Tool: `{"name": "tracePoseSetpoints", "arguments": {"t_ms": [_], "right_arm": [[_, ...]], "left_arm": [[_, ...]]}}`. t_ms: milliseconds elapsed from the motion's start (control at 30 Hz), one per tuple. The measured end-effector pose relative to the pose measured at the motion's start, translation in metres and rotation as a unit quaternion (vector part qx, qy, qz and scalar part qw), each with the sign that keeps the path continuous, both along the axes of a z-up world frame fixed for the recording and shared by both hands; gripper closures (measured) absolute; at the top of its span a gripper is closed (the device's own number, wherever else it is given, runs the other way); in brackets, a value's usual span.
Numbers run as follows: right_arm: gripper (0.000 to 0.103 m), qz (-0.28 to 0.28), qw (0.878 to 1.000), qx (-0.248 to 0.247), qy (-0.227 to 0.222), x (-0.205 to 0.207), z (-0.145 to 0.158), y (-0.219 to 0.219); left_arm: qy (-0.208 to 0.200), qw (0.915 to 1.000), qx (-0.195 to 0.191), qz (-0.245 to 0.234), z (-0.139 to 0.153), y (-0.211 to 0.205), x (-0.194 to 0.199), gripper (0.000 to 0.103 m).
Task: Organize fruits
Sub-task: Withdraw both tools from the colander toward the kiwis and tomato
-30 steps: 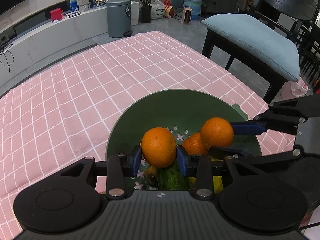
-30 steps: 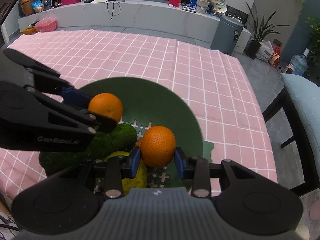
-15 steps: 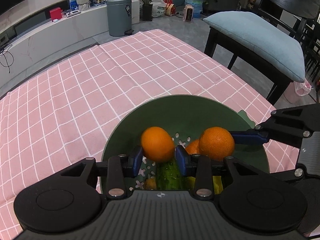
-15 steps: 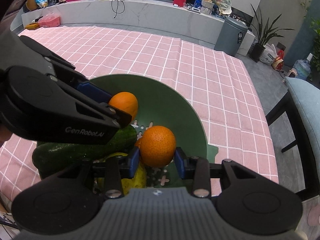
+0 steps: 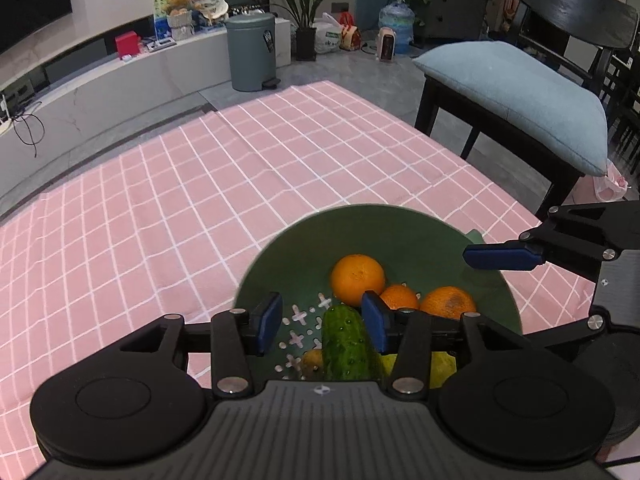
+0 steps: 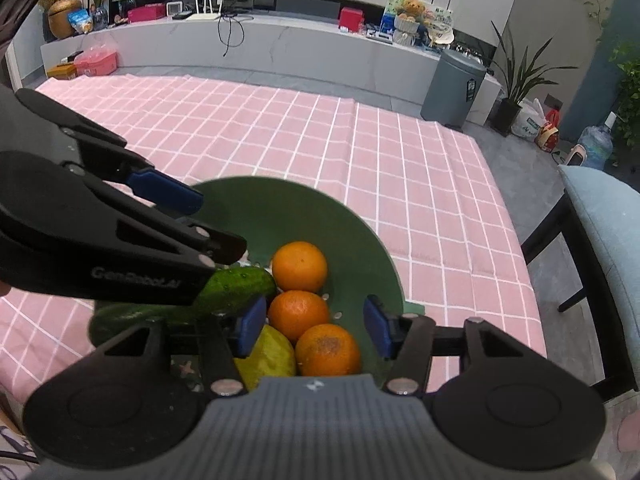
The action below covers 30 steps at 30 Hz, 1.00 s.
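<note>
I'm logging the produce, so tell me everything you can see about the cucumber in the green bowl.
The cucumber is dark green with a bumpy, pimpled skin and one rounded end showing. It lies on its side in the green bowl, over the cross-shaped drain holes. Its rounded end sits close beside the oranges, and a yellow fruit lies next to it. The left hand-held gripper hides its other end, so its full length cannot be seen. Nothing grips it.

The counter [image 5: 200, 200] is covered by a pink cloth [image 6: 320, 140] checked with white lines, creased in places. A green bowl [image 5: 400, 232] with a perforated base is set directly on the cloth, near the counter's right edge.
</note>
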State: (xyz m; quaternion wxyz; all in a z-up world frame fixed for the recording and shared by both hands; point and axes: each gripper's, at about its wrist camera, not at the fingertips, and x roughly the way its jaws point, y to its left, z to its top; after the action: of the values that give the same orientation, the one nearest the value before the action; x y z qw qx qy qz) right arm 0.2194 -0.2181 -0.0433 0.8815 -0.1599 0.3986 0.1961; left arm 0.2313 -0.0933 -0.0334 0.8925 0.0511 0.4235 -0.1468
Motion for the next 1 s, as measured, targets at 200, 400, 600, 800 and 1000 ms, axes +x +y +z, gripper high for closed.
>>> {"name": "tracePoseSetpoints", "arguments": {"t_ms": [200, 400, 600, 800, 1000], "right_arm": [[0.048, 0.017, 1.0, 0.014, -0.01, -0.014, 0.014, 0.009], [0.048, 0.05, 0.998, 0.03, -0.021, -0.026, 0.028, 0.024], [0.049, 0.102, 0.994, 0.031, -0.032, -0.041, 0.037, 0.048], [0.049, 0.176, 0.984, 0.006, -0.036, -0.052, 0.042, 0.075], [0.05, 0.223, 0.974, -0.032, -0.032, -0.055, 0.041, 0.097]], "left_arm": [[-0.018, 0.9998, -0.005, 0.004, 0.022, 0.012, -0.015, 0.048], [-0.017, 0.9998, -0.009, 0.003, 0.037, 0.037, -0.03, 0.049], [-0.013, 0.9998, -0.009, 0.013, 0.04, 0.064, -0.042, 0.049], [-0.003, 0.9997, -0.022, 0.012, 0.032, 0.089, -0.053, 0.049], [0.019, 0.9983, -0.05, 0.025, 0.021, 0.115, -0.057, 0.049]]}}
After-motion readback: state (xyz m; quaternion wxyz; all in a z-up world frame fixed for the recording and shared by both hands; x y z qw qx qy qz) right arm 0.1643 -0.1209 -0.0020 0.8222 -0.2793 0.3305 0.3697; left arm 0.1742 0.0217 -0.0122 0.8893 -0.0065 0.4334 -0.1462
